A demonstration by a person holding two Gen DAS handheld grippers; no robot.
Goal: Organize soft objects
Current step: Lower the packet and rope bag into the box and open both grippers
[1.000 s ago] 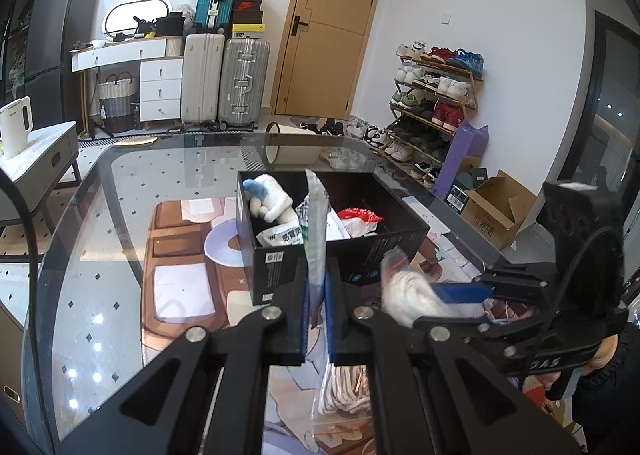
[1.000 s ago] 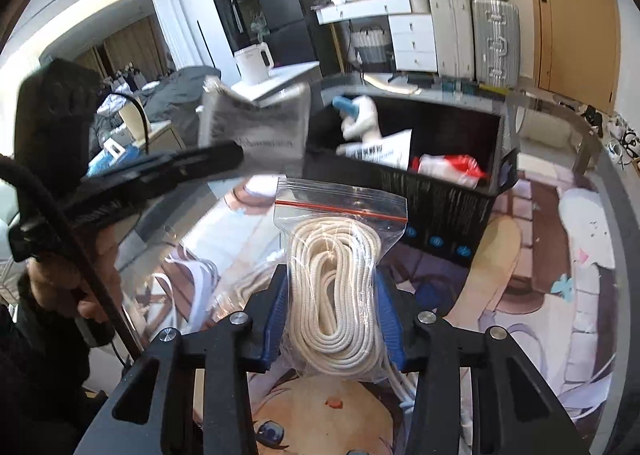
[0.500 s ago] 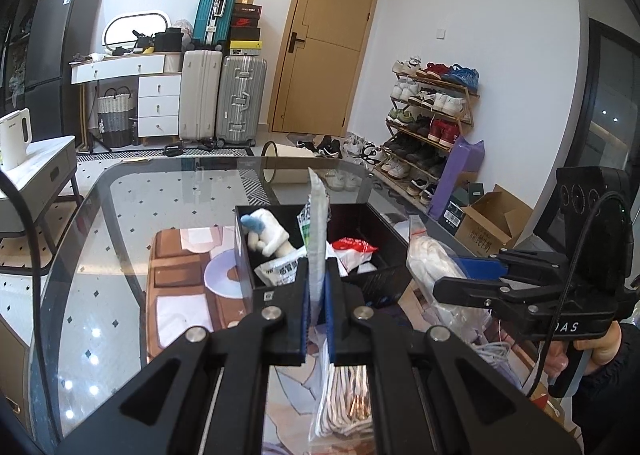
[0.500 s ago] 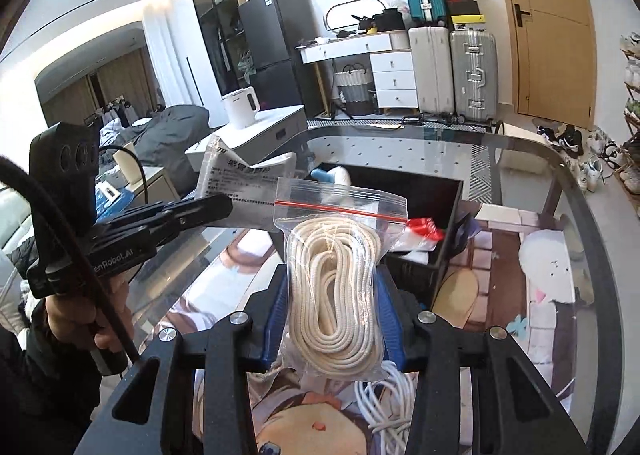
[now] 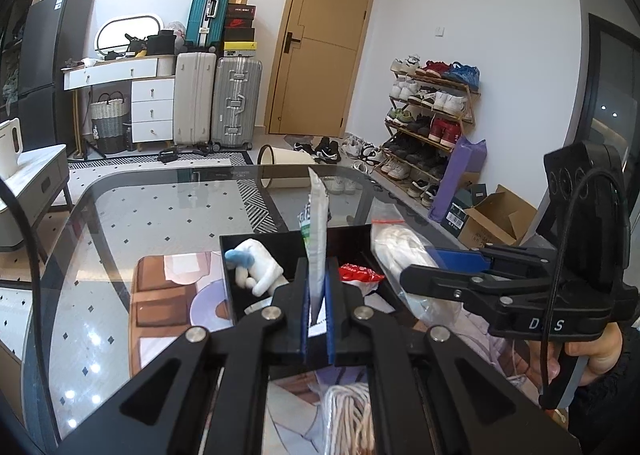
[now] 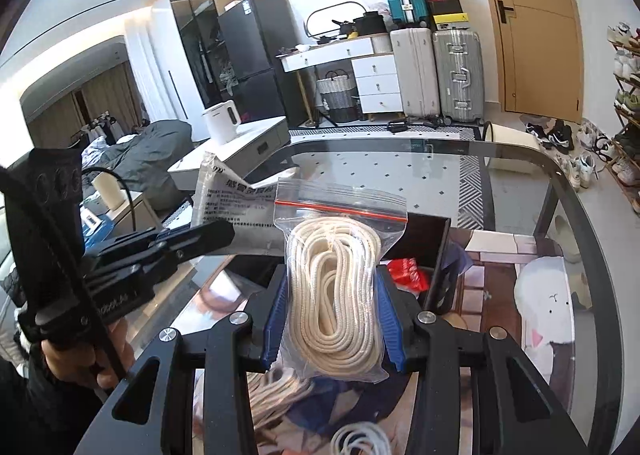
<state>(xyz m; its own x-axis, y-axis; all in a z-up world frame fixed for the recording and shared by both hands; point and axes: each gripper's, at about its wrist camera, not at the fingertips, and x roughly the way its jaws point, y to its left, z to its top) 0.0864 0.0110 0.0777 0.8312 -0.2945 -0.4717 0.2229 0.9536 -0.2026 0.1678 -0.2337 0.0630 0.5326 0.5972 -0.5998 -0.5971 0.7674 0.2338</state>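
My left gripper (image 5: 316, 315) is shut on a flat white printed packet (image 5: 318, 239), held upright above the table; it also shows in the right wrist view (image 6: 236, 207). My right gripper (image 6: 332, 315) is shut on a clear zip bag of white rope (image 6: 336, 279), held up in the air; in the left wrist view the bag (image 5: 404, 255) hangs beside the black box (image 5: 260, 239). The box holds a white plush with a blue tip (image 5: 256, 267) and a red packet (image 5: 360, 273).
The box stands on a glass table (image 5: 160, 215) with an illustrated mat (image 5: 168, 295). More rope (image 5: 352, 415) lies on the table below my grippers, with a white cord coil (image 6: 360, 439). A shoe rack (image 5: 432, 115) and suitcases (image 5: 216, 103) stand beyond.
Both grippers have risen and pulled back from the box with their loads. The box now looks lower and farther away in both views.
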